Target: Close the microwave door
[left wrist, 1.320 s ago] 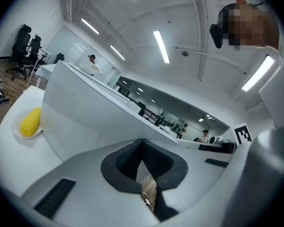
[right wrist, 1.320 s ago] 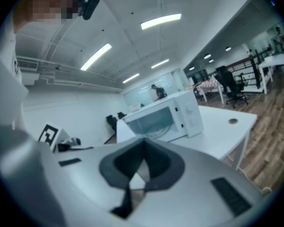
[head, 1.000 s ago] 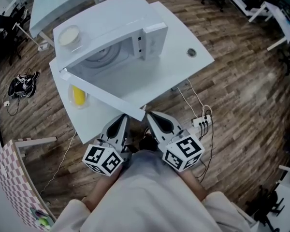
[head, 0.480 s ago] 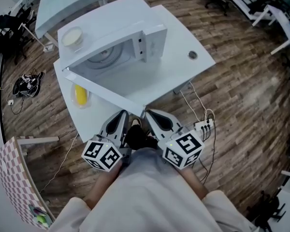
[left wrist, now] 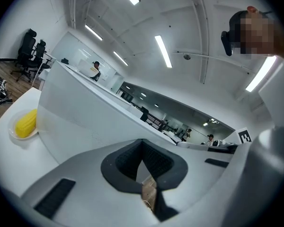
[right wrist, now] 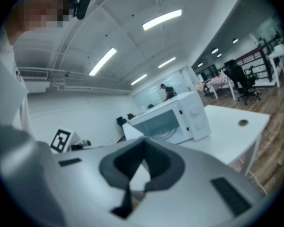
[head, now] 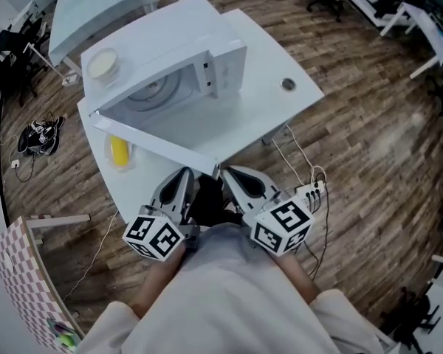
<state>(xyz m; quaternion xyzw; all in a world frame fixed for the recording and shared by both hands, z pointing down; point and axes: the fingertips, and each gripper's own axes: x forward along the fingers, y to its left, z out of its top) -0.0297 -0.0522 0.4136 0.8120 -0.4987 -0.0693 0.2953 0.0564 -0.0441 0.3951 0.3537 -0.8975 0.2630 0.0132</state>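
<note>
A white microwave point(head: 199, 57) stands on a white table point(head: 266, 105) with its door point(head: 151, 142) swung wide open toward me. The door's free edge ends just in front of my grippers. Below that edge my left gripper point(head: 183, 175) is shut and holds nothing. My right gripper point(head: 229, 174) sits right beside it, also shut and empty. In the left gripper view the door point(left wrist: 85, 122) fills the space ahead of the left gripper point(left wrist: 148, 186). The right gripper view shows the microwave point(right wrist: 180, 117) with its cavity open, beyond the right gripper point(right wrist: 132, 183).
A yellow item on a small plate point(head: 119, 151) lies on the table under the open door, also seen as the yellow item point(left wrist: 24, 123). A bowl point(head: 102, 63) sits on top of the microwave. A power strip with cables point(head: 310, 192) lies on the wooden floor.
Both grippers stay shut, side by side at the door's free edge. The head view has shifted slightly; the door still stands open at about the same angle.
</note>
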